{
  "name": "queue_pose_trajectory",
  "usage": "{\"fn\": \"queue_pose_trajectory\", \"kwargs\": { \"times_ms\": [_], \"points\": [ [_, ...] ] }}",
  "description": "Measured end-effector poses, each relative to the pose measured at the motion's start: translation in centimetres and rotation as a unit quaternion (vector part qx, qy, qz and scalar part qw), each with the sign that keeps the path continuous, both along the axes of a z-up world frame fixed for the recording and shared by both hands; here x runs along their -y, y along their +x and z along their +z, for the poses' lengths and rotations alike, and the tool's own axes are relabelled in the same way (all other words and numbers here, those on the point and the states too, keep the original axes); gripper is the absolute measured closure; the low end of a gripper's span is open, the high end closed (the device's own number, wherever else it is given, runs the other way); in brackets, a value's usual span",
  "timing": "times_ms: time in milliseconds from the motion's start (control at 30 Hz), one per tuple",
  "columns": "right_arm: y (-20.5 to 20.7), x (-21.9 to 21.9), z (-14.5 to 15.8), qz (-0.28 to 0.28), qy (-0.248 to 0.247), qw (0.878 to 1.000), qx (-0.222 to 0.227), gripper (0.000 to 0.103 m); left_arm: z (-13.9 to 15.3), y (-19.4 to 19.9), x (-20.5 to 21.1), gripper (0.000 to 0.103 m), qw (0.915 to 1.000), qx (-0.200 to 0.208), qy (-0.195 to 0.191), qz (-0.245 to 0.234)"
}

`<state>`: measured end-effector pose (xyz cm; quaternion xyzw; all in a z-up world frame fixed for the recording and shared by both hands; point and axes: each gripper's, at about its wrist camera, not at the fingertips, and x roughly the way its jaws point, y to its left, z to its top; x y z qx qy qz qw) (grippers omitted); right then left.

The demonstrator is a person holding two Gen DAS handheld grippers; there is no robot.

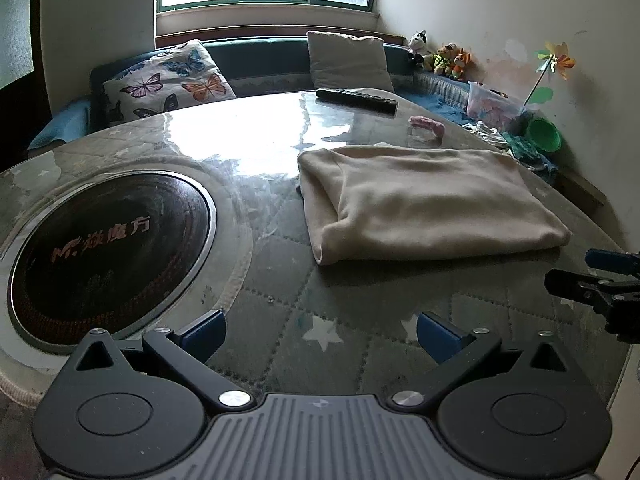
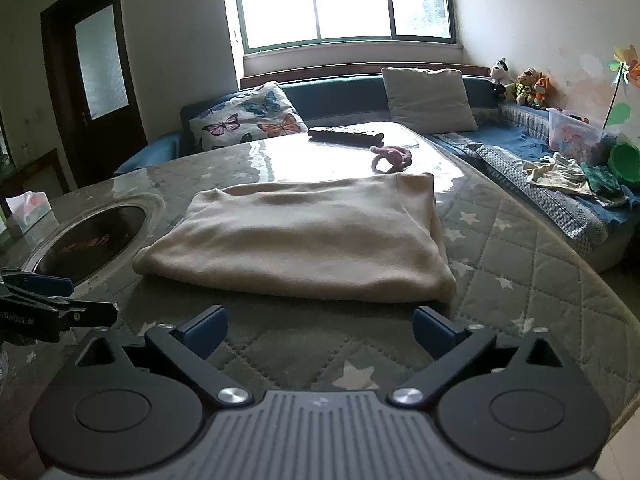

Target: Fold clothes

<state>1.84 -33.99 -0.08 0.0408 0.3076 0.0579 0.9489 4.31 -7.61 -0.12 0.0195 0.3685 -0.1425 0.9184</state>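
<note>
Both tongs, left tongs (image 1: 320,336) and right tongs (image 2: 320,332), hang released above the desk (image 2: 500,248), gripping nothing. Just beyond them the folded cream garment (image 2: 300,236) lies flat, beside the round cooktop (image 1: 108,252).

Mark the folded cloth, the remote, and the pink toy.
folded cloth (image 2: 296,236), right wrist view, middle of top layer
remote (image 2: 346,133), right wrist view, middle of body
pink toy (image 2: 392,157), right wrist view, its middle
</note>
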Motion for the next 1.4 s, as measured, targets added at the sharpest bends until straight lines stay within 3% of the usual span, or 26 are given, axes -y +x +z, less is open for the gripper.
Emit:
{"fn": "queue_pose_trajectory", "kwargs": {
  "times_ms": [1400],
  "points": [
    [-3.7,-0.7,0.4,-0.012,-0.005,1.0,0.006,0.0,-0.5,-3.7,1.7,0.0,0.9994,-0.001,0.027,-0.021]
  ]
}}
